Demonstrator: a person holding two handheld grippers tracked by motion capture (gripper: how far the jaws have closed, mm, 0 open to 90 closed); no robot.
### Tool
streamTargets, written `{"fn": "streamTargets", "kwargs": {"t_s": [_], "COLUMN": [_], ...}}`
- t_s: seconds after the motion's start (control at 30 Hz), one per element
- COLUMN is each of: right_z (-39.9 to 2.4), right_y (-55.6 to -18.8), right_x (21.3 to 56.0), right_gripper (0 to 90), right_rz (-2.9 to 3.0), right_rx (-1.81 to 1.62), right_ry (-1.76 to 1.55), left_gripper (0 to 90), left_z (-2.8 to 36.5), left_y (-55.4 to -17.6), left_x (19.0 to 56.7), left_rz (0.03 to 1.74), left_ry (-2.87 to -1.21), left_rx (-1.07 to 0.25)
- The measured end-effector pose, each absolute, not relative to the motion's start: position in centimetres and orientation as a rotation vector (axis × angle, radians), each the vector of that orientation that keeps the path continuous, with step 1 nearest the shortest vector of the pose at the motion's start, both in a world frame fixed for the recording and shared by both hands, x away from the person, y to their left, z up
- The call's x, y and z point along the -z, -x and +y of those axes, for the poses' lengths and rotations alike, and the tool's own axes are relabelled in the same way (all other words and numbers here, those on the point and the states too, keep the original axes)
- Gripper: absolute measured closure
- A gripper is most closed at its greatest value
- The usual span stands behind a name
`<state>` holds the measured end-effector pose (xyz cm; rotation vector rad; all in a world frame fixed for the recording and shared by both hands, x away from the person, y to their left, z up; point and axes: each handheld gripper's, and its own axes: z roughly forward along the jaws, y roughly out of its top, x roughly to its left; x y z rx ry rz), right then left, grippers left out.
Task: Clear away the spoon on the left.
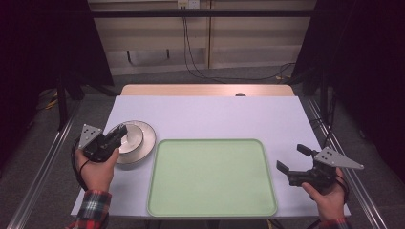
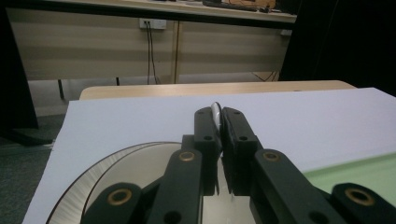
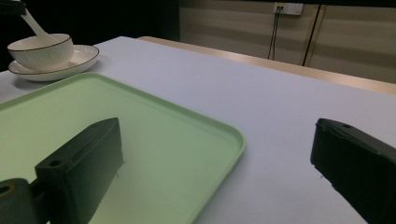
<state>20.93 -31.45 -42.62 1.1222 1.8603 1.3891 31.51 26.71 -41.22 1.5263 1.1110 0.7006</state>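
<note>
White table (image 1: 215, 117), green tray (image 1: 212, 177) (bare).
Left gripper (image 1: 120, 132) pinches spoon (image 2: 215, 111) over bowl (image 1: 135, 136); right gripper (image 1: 292, 157) gapes, idle. Next, probably: carry spoon trayward.

A pale lavender-white surface (image 1: 210, 117) fills the middle of the high view, a strip of bare wood (image 1: 205, 90) showing along its far edge. Two things lie directly on it — a light green tray (image 1: 212, 179) at lower centre, and a silvery round plate (image 1: 145, 143) at centre left, just beside the tray's upper left corner.
</note>
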Motion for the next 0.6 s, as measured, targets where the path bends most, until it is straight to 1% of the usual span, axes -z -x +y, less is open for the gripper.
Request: {"fn": "streamTargets", "kwargs": {"t_s": [0.3,0.6], "right_z": [-31.4,-31.3], "right_y": [-20.9,-21.0], "right_x": [42.6,42.6], "right_gripper": [1.9,1.8], "right_rz": [1.867,1.873], "right_rx": [-1.388,-1.388], "right_ry": [-1.113,-1.118], "left_gripper": [85.2,85.3], "left_z": [26.4,26.0], "left_y": [-32.6,-33.3], "left_x": [41.5,41.7], "left_rz": [1.107,1.109], "left_ry": [-1.495,-1.475], "left_rx": [-0.732,-0.73]}}
